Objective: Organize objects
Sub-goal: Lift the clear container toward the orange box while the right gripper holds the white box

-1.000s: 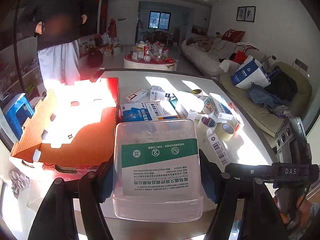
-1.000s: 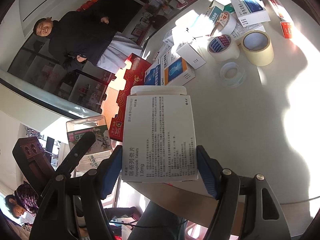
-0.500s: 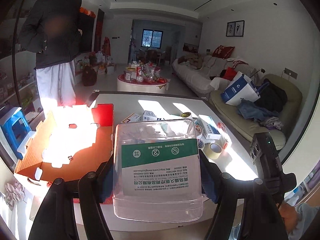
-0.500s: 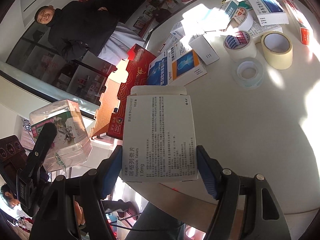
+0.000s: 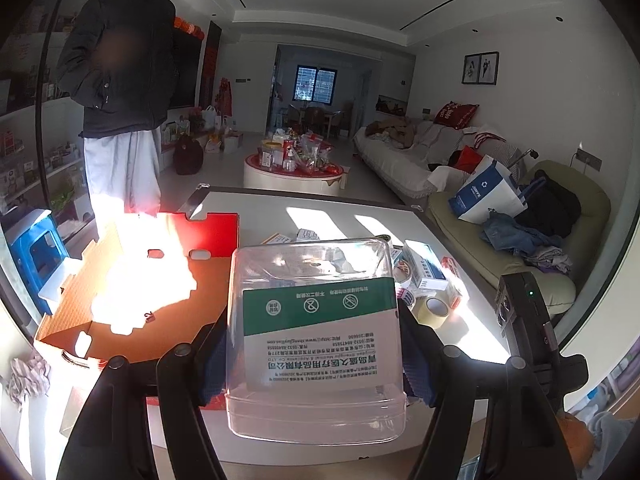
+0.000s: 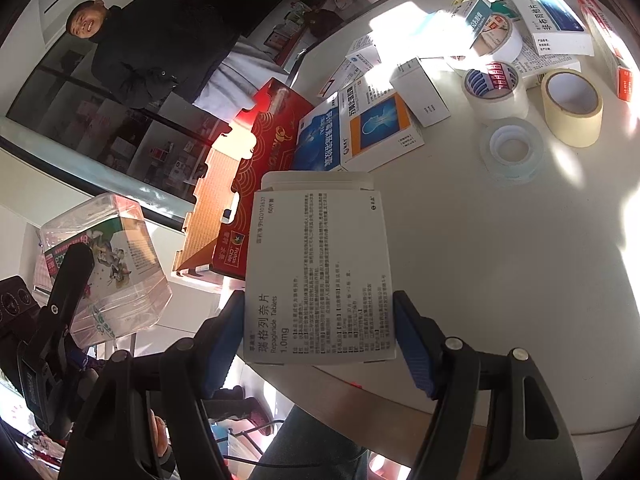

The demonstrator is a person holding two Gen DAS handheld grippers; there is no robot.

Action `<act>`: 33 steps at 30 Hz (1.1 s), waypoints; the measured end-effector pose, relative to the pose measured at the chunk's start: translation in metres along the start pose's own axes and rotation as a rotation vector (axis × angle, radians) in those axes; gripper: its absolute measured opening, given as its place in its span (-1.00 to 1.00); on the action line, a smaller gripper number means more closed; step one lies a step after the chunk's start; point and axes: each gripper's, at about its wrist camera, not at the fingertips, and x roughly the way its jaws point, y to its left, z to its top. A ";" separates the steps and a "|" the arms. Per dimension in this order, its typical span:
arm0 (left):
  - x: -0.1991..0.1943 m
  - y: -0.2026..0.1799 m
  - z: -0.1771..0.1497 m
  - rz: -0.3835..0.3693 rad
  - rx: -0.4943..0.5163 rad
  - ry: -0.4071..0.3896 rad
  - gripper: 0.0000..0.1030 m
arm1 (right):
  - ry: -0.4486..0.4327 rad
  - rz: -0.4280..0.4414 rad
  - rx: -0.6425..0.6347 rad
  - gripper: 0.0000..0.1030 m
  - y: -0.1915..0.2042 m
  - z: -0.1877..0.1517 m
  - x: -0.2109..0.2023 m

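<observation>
The left gripper [image 5: 316, 354] squeezes a clear plastic box [image 5: 316, 340] between its blue pads, up in the air by the open red carton [image 5: 132, 300]. The right gripper [image 6: 316, 334] squeezes a white pill box [image 6: 318, 276] over the table's [image 6: 500, 272] near edge, tape rolls [image 6: 572, 108] beyond.

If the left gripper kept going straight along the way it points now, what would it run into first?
Probably the white table, near the pile of medicine boxes and tape rolls. The left gripper points downward over it, clamping a clear plastic box. Depth is uncertain.
</observation>
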 end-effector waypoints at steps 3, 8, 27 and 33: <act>0.001 -0.003 0.001 -0.006 0.002 0.007 0.48 | 0.004 0.006 0.008 0.38 0.000 -0.002 0.001; -0.001 -0.007 0.000 0.022 0.015 0.007 0.48 | 0.003 0.011 0.011 0.38 -0.001 -0.004 -0.001; 0.001 0.006 -0.003 -0.144 -0.087 0.055 0.48 | -0.087 0.167 0.172 0.38 -0.038 -0.021 -0.035; -0.006 0.033 0.002 -0.236 -0.201 0.055 0.48 | -0.083 0.400 0.283 0.39 -0.046 -0.025 -0.033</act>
